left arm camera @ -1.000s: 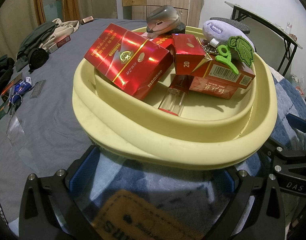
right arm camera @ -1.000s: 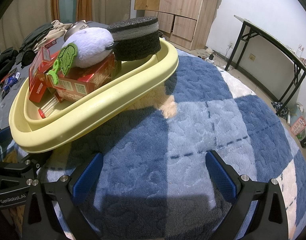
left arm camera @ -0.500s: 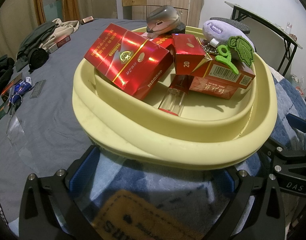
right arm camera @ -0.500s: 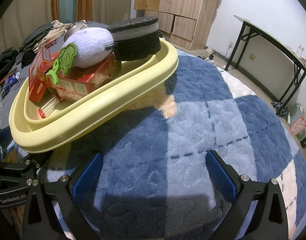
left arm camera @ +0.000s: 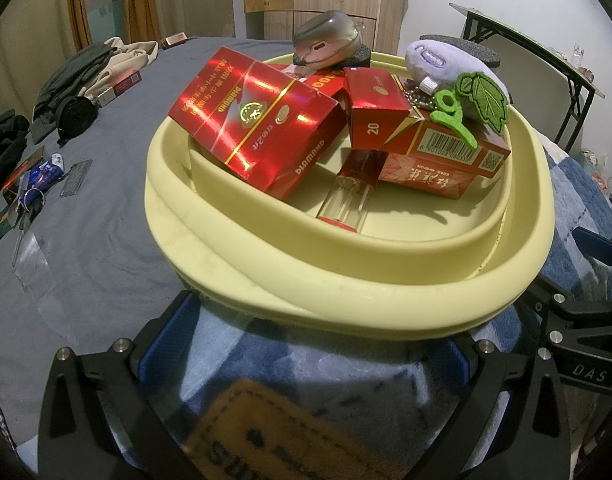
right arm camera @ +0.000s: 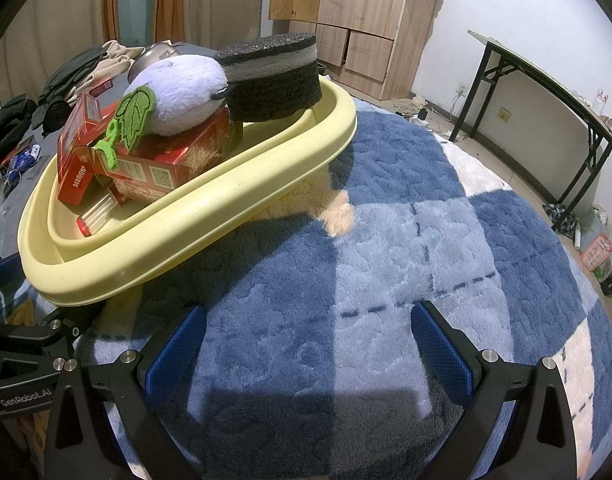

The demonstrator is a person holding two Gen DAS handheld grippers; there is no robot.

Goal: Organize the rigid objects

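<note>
Left gripper (left arm camera: 312, 354): jaws spread wide, empty, just before the basin.
Right gripper (right arm camera: 308, 342): jaws spread wide, empty, over the blanket (right arm camera: 446, 248).
Basin (left arm camera: 346, 292): on the blanket, holding red boxes (left arm camera: 258, 132), plush toy (left arm camera: 450, 66), sponge (right arm camera: 272, 78).

L hand-held gripper (left arm camera: 306, 344): jaws wide apart, empty | R hand-held gripper (right arm camera: 310, 340): same, low

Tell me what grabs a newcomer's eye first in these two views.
The pale yellow basin resting on the blue checked blanket dominates both views. It is piled with shiny red boxes, a lilac plush with a green felt leaf lying on top of them. A dark sponge block sits at the far rim.
</note>
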